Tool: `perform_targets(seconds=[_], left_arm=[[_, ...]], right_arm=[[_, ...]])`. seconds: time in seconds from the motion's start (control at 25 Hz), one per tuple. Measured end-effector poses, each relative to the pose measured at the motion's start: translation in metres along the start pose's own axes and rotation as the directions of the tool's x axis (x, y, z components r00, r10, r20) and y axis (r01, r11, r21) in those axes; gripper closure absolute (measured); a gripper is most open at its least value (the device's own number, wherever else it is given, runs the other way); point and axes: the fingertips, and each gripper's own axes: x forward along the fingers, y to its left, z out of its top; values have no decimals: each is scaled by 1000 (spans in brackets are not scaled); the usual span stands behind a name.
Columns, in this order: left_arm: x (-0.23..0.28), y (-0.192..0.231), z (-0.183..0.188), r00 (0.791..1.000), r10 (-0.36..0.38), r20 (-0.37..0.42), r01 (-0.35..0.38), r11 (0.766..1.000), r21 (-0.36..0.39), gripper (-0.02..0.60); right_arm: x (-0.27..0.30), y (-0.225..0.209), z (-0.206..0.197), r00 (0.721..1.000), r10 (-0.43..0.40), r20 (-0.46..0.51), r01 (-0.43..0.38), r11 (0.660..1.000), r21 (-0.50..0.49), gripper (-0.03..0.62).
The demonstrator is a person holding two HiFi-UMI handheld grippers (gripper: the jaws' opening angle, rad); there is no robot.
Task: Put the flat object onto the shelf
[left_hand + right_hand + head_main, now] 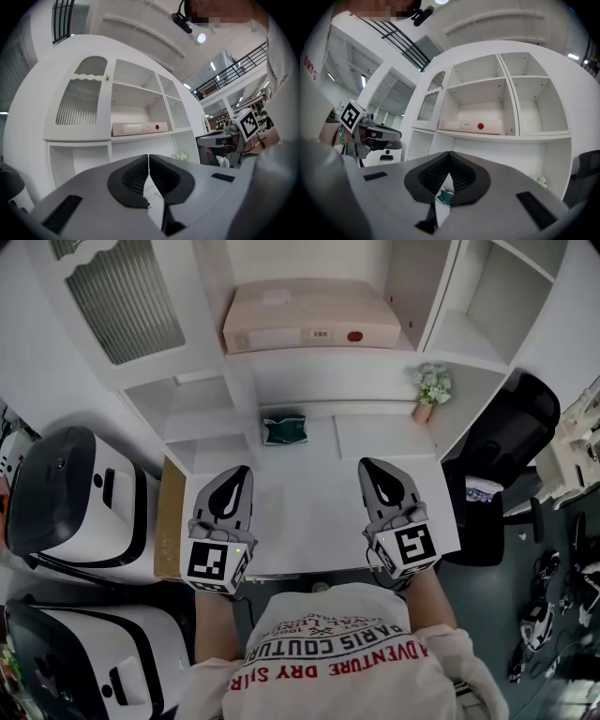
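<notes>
The flat pinkish-white box with a red dot lies on a shelf of the white cabinet. It shows as the flat box in the left gripper view and as the flat box in the right gripper view. My left gripper hovers over the white desk, shut, with nothing between its jaws. My right gripper hangs beside it, also shut and empty. Both point level toward the cabinet, well short of the box. The left gripper and the right gripper each show pads pressed together.
A small dark green object lies at the back of the desk under the shelf. A little potted plant stands at the right. A black chair is to the right, and two white machines stand at the left.
</notes>
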Motion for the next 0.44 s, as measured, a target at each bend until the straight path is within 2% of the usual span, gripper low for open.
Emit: perform_targets(seconds=[0.2,0.44], left_arm=[[3,-4,0,1000,-4,0,4,1000,2,561],[5,-7,-1,1000,-5,-1,5,1000,-5,561]], right_arm=[[-1,-2,0,1000,13,10,-13,1000,-2,568],[-4,-8,0,1000,-11,6,11,999,44,568]])
